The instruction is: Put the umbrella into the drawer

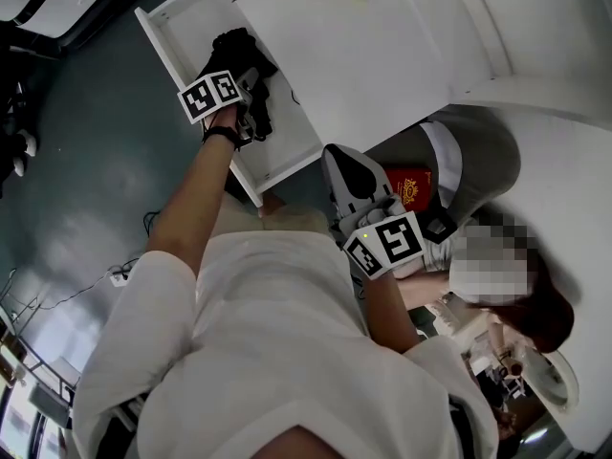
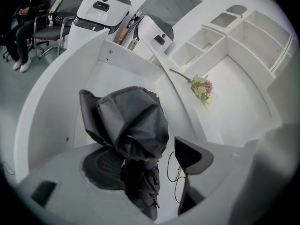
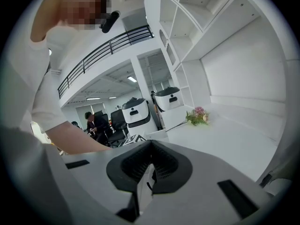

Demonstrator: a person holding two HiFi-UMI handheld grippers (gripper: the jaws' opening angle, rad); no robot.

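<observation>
1 black folded fabric umbrella (image 2: 133, 125), 1 open white drawer (image 1: 177, 32) at far left, 1 pink-and-green flower bunch (image 2: 201, 89) far off, 1 red booklet (image 1: 411, 187), 2 grey two-jaw grippers: left gripper (image 2: 150, 159), right gripper (image 3: 151, 148).

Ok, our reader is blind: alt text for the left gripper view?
A black folded umbrella sits in a white drawer, between the open jaws of the left claw. Flowers lie on the white counter beyond.

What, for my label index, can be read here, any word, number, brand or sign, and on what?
No text here is legible.
Red item: gold print, too blurred to read.
Left marker cube, right marker cube: black-and-white square patterns, no words or numbers.
</observation>
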